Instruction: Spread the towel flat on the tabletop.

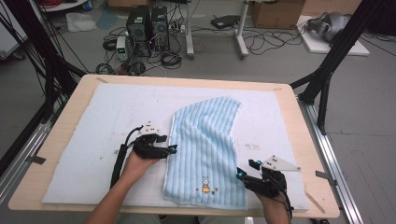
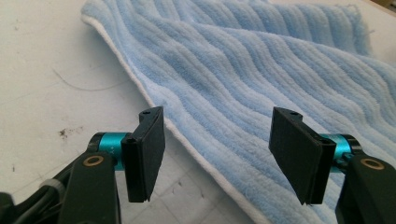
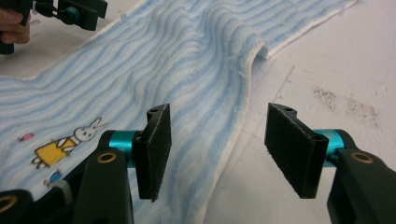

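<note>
Towel (image 1: 205, 149) folding seems to be the job here, and the blue striped thing sits folded lengthwise in the middle of the white foam mat (image 1: 93, 140), its bunny patch (image 1: 205, 185) at the end nearest the person and the far end tapering to a slanted point. Everything below is relative to that towel. If I were doing the next fold, I'd get each set of tongs square onto an edge first, slide one pad under the white hem rather than poking down into the pile, and grab both layers at once so the fold doesn't peel apart when lifted. Keep both hands at the same height too, or the stripes skew. Left gripper (image 2: 224, 154) sits at the towel's left long edge, about halfway up, jaws spread wide with the white hem running between them, but the pads aren't pressing on anything as far as I can see. Right gripper (image 3: 217, 149) is at the towel's near right corner, just past the bunny, jaws also spread apart and straddling the right hem, nothing pinched. So both are empty and the towel lies flat on the mat, free of either one.
</note>
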